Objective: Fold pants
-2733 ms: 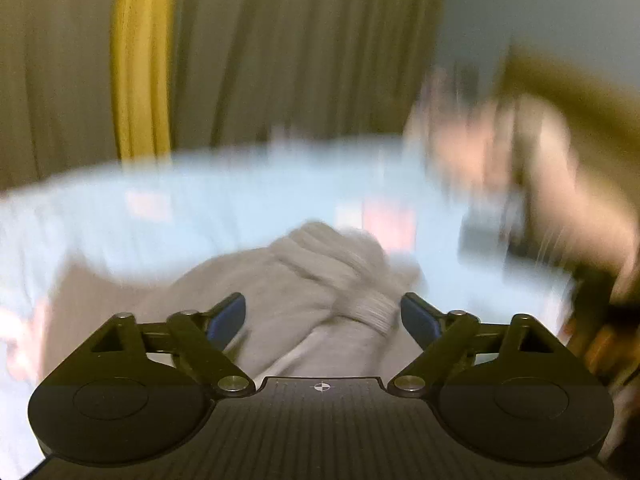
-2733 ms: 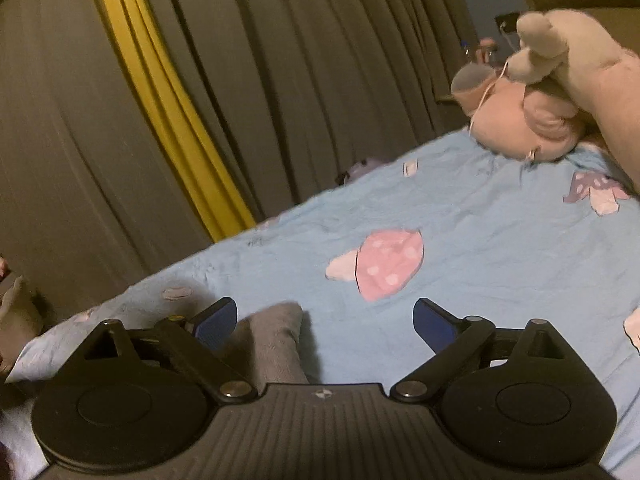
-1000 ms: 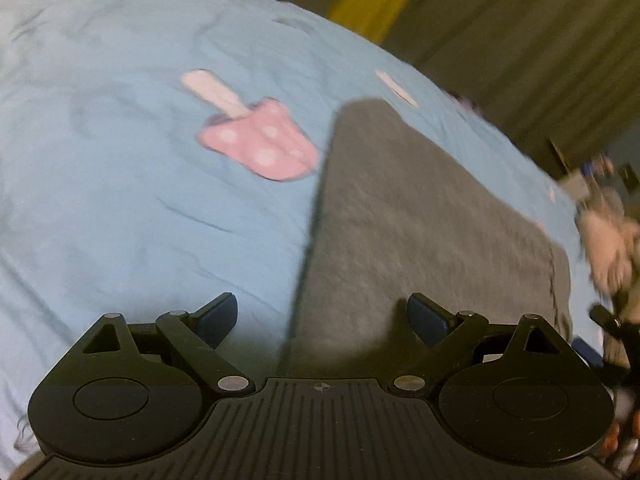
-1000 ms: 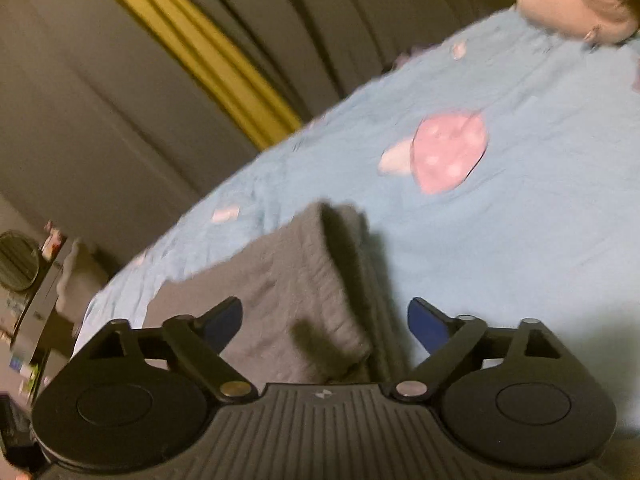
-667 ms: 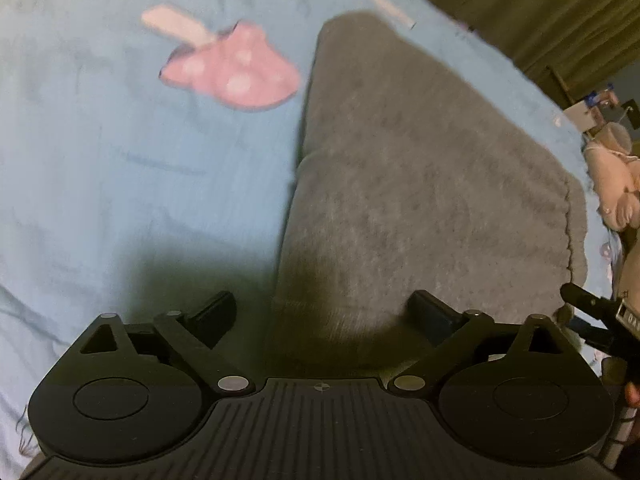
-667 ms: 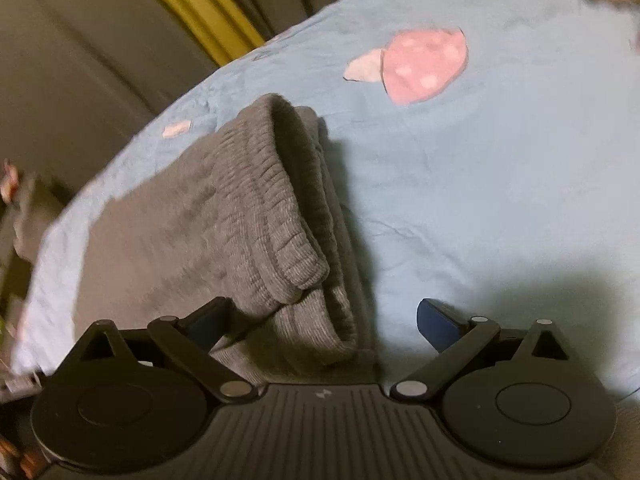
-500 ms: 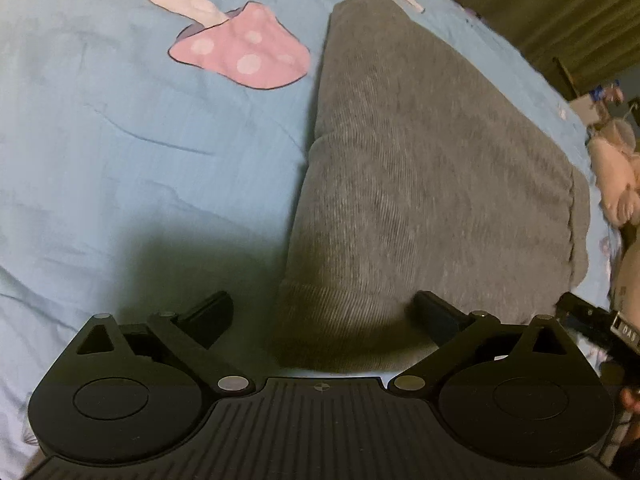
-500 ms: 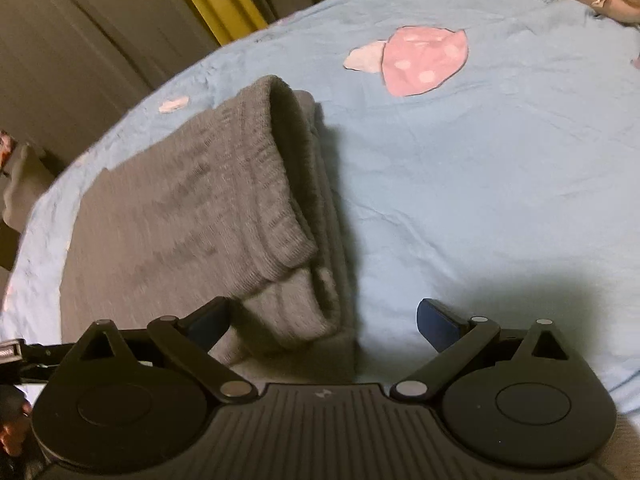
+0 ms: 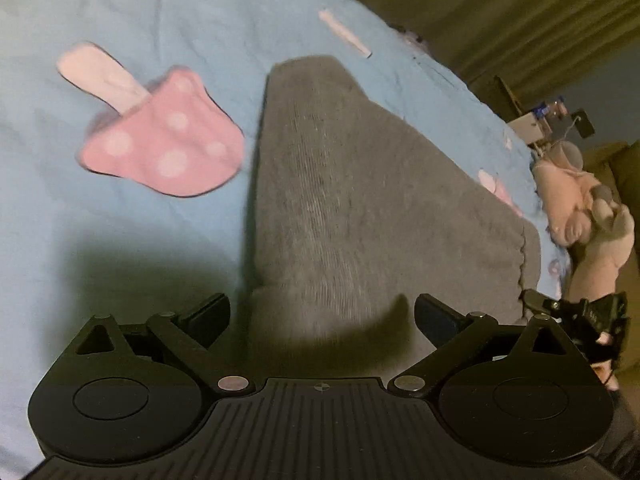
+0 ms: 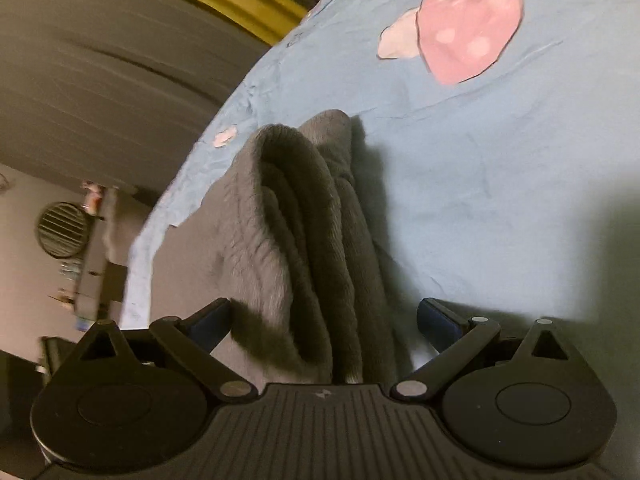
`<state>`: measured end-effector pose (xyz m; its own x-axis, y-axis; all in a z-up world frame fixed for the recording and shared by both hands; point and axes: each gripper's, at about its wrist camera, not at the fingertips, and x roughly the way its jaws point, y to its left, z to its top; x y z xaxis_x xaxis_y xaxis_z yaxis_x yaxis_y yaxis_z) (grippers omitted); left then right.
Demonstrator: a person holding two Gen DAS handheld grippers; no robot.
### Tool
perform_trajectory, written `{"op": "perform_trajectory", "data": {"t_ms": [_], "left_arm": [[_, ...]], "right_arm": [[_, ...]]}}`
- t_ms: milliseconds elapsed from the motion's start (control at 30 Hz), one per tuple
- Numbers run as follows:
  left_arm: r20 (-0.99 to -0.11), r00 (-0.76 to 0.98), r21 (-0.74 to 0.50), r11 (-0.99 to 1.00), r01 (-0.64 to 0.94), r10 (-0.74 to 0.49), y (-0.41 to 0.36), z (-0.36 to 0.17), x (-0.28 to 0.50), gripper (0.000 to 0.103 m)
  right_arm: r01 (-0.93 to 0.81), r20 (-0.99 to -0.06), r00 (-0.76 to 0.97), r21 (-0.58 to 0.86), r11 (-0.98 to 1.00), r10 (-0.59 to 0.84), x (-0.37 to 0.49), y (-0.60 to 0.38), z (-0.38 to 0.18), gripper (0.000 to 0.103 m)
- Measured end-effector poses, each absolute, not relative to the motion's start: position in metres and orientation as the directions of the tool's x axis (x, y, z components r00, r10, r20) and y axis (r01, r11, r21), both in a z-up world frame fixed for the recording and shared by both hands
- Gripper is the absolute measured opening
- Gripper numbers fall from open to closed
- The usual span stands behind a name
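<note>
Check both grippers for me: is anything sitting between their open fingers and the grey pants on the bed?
Nothing visible. The left gripper is open over the near edge of the grey pants, and the right gripper is open around their stacked folds. Only the blue bedsheet lies alongside.

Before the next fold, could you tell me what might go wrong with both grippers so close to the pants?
The right gripper is open over several stacked layers of the pants; closing may catch only some. The left gripper, also open, straddles the pants' edge by the sheet and could pinch it too.
</note>
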<state>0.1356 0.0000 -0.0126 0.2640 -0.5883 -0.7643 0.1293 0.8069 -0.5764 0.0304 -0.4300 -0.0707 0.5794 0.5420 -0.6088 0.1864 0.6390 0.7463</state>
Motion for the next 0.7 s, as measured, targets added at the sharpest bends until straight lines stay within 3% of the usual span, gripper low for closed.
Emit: {"op": "perform_trajectory", "data": {"t_ms": [100,233,300,367,533,700], "left_arm": [[-0.727,0.253,-0.627,0.767,0.136,-0.639,-0.006,-0.024,0.147,0.101],[-0.770,0.251,-0.555,0.810,0.190,-0.587,-0.023,-0.027,0.156,0.102],[-0.800,0.254,-0.494,0.837,0.236,-0.544,-0.034,-0.023,0.156,0.102],[-0.822,0.270,-0.432,0.857,0.279,-0.502,-0.045,-0.023,0.152,0.102],[-0.827,0.294,-0.392,0.866,0.312,-0.480,-0.050,-0.022,0.146,0.103],[-0.825,0.303,-0.385,0.867,0.316,-0.477,-0.049,-0.022,0.143,0.103]], "right_arm": [[0.136,-0.600,0.574,0.740,0.658,0.556,0.042,-0.425,-0.071,0.099],[0.086,-0.596,0.583,0.720,0.689,0.551,0.051,-0.412,-0.071,0.098],[0.059,-0.584,0.591,0.719,0.693,0.556,0.054,-0.410,-0.070,0.078],[0.048,-0.573,0.598,0.723,0.689,0.560,0.053,-0.415,-0.073,0.073],[0.043,-0.554,0.613,0.735,0.676,0.563,0.051,-0.416,-0.076,0.075],[0.014,-0.555,0.621,0.715,0.699,0.554,0.048,-0.408,-0.076,0.086]]}}
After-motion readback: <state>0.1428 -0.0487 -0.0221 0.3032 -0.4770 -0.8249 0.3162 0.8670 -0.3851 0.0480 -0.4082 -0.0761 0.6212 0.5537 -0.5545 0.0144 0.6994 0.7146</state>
